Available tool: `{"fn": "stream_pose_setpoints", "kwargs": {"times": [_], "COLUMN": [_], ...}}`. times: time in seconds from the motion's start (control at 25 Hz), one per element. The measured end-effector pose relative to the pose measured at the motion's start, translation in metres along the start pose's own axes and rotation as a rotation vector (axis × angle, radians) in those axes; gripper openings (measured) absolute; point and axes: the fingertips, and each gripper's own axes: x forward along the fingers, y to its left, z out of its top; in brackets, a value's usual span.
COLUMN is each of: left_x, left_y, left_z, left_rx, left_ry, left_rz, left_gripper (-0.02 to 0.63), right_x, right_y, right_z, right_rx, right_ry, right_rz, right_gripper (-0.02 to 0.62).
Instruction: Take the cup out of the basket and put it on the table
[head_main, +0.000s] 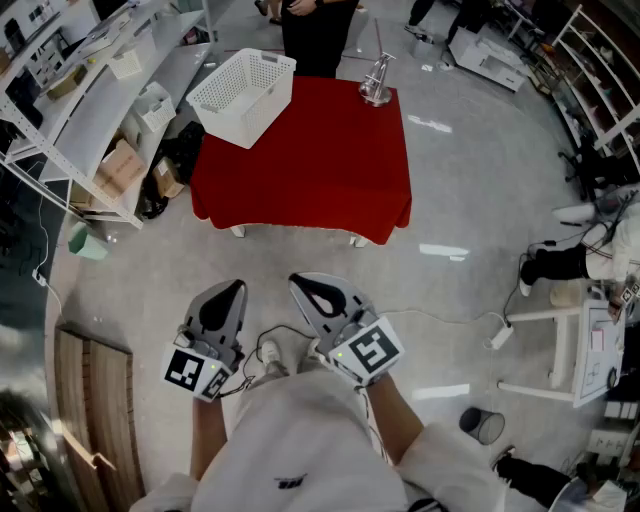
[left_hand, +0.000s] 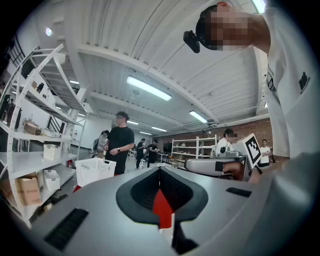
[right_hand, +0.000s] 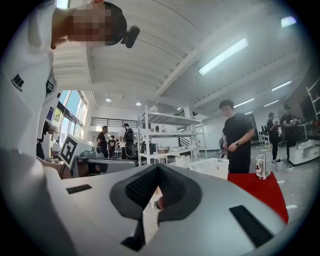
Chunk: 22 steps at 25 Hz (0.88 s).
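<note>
Red bench (head_main: 300, 170), seen whole only in head view, carries basket (head_main: 255, 125) at its far-left corner; cup hidden in every view. Closed and empty, left claw (head_main: 233, 292) and right claw (head_main: 303, 286) sit well short of it.

worktop (head_main: 300, 170) sits ahead, mid-floor. basket (head_main: 243, 95) on its far-left corner, small stand (head_main: 376, 80) on its far-right corner. a person (head_main: 318, 35) stands behind it. shelving (head_main: 95, 115) along the left. left gripper (head_main: 232, 290) and right gripper (head_main: 306, 286) side by side, well short of the worktop.
</note>
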Motion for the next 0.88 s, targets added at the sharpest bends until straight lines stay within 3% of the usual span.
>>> {"fn": "stream_pose_setpoints", "kwargs": {"times": [0.88], "left_x": [0.018], "left_y": [-0.028], "left_z": [-0.002], "left_rx": [0.025], "left_ry": [0.003], "left_rz": [0.082], "left_gripper": [0.011], "right_x": [-0.034], "right_y": [-0.024], "right_z": [0.015], "right_rx": [0.016], "right_ry": [-0.073], "right_rz": [0.063], "right_gripper": [0.006]}}
